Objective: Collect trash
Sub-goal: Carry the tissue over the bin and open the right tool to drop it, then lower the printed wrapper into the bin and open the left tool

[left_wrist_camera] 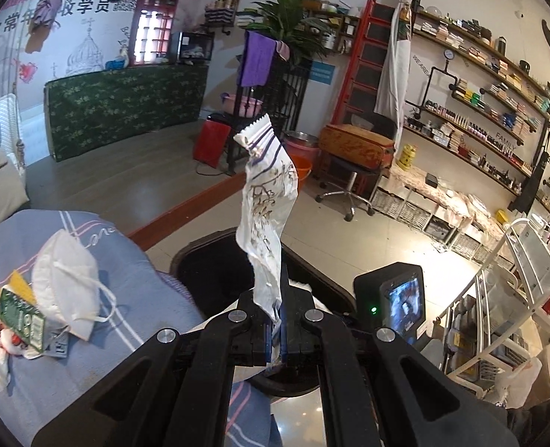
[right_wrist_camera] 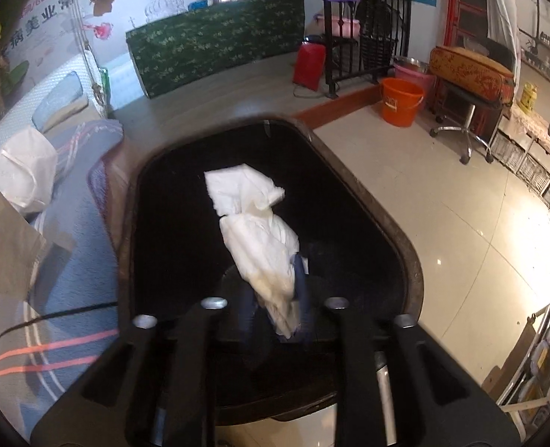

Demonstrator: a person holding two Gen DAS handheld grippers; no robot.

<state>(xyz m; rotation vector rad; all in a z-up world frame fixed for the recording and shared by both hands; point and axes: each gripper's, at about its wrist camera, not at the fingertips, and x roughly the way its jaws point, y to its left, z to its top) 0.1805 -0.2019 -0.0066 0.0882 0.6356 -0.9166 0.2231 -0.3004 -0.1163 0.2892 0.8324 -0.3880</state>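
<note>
Parted over the black bin (right_wrist_camera: 405, 246), the jaws of the right gripper (right_wrist_camera: 275, 316), with a crumpled white tissue (right_wrist_camera: 260, 231) between them, one end apparently caught on the right-hand pad and liable to cling rather than drop into the bin ahead. Clamped shut on a printed white wrapper (left_wrist_camera: 267, 201), the jaws of the left gripper (left_wrist_camera: 275, 329), the strip standing tall ahead, likely to catch the near rim or land on the bed (left_wrist_camera: 133, 290) if released early. Left of those jaws, on the bed, a white face mask (left_wrist_camera: 66, 283) and mixed scraps (left_wrist_camera: 14, 327), uncollected.
</note>
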